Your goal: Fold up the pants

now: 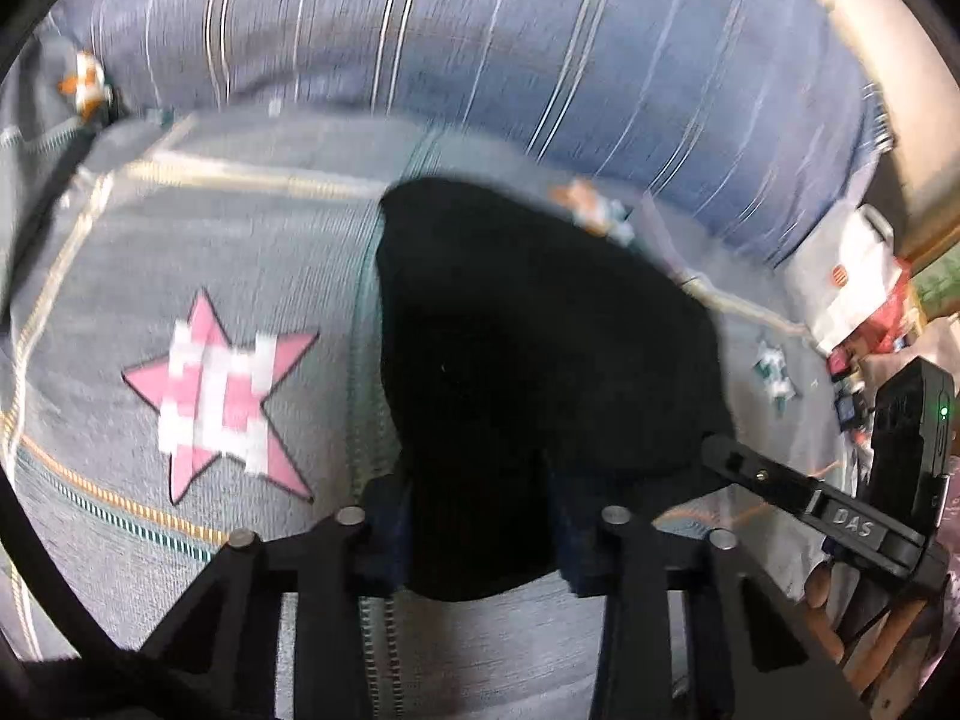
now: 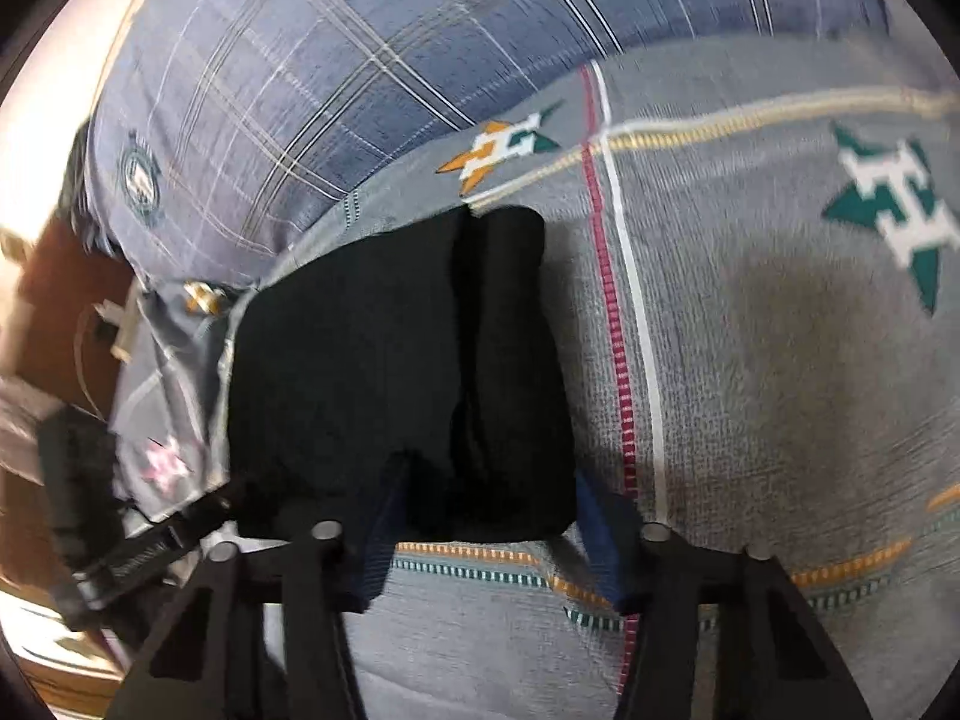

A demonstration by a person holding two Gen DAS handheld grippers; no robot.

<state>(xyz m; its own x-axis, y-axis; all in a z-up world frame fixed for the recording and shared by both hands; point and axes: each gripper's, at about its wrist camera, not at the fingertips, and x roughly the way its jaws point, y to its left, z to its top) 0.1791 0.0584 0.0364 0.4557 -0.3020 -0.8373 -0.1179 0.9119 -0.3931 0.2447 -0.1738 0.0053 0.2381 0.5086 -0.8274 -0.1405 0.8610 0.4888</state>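
My 2 claws sit at the near edge of the folded black pants (image 2: 396, 372) on grey bedspread (image 2: 750, 360). L claw (image 1: 480, 534) & R claw (image 2: 489, 528): pants between pads, can't tell if pinched.

both wrist views steeply downward, close over black pants (image 1: 540, 372)

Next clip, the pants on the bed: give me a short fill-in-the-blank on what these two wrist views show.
1. The folded pants are ____ in colour.
2. They lie on a grey bedspread printed with ____ shapes.
3. In the left wrist view, the large star beside the pants is ____.
4. Beyond the bedspread lies a blue ____ pillow.

Missing words: black; star; pink; plaid
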